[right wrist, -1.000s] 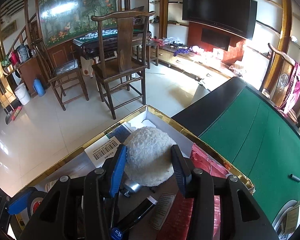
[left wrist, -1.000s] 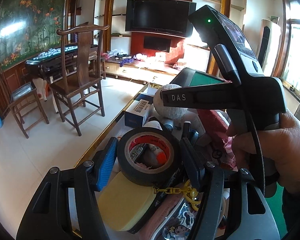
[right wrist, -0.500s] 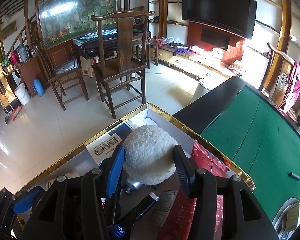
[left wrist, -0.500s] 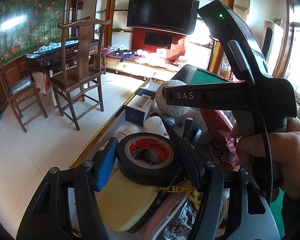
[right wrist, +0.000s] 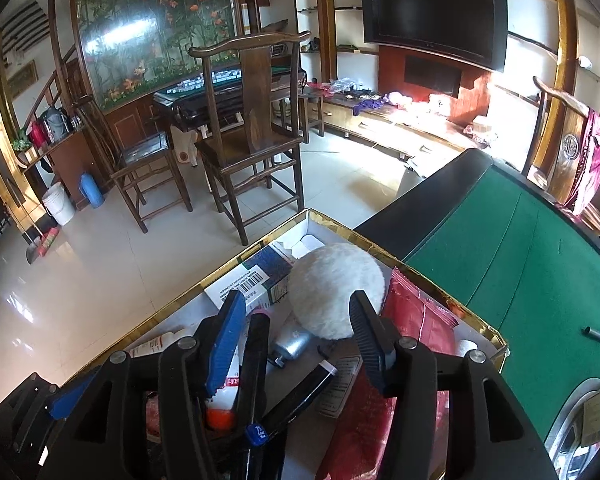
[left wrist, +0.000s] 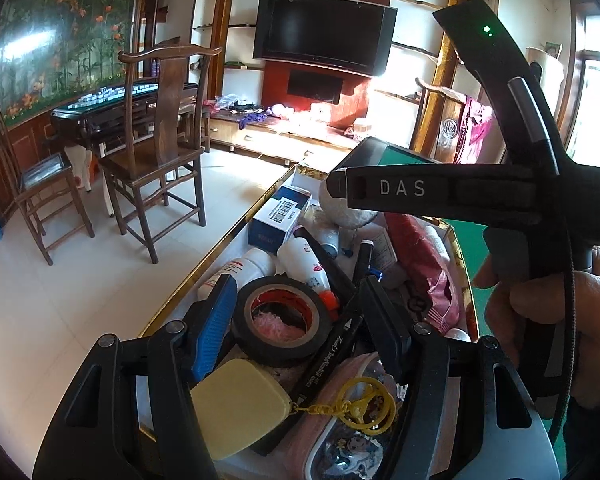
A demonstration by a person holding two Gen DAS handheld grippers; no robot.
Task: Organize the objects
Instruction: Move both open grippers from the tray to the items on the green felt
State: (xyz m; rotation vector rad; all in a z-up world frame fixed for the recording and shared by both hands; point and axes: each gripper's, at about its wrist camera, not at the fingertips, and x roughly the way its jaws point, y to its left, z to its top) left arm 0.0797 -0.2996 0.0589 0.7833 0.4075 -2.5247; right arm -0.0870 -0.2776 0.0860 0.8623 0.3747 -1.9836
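Observation:
A gold-rimmed white box (right wrist: 428,266) on a green felt table (right wrist: 520,248) holds clutter. In the left wrist view my left gripper (left wrist: 296,312) is open around a black tape roll (left wrist: 282,322) with a red core, jaws a little apart from its sides. A yellow sponge (left wrist: 240,404), a black marker (left wrist: 326,356) and a yellow keychain (left wrist: 364,404) lie below it. In the right wrist view my right gripper (right wrist: 298,324) is open and raised over the box, with a white fluffy ball (right wrist: 336,288) between and beyond its fingertips. The right gripper's body (left wrist: 480,196) crosses the left wrist view.
The box also holds a blue-white barcode carton (right wrist: 252,284), white bottles (left wrist: 306,264), a silver tube (right wrist: 294,342) and a red foil packet (right wrist: 420,320). Wooden chairs (right wrist: 252,136) stand on the tiled floor beyond the table edge.
Both grippers have risen and drawn back. The right jaws, close around the white ball before, now stand wider and higher. The tape roll sits lower between the left jaws.

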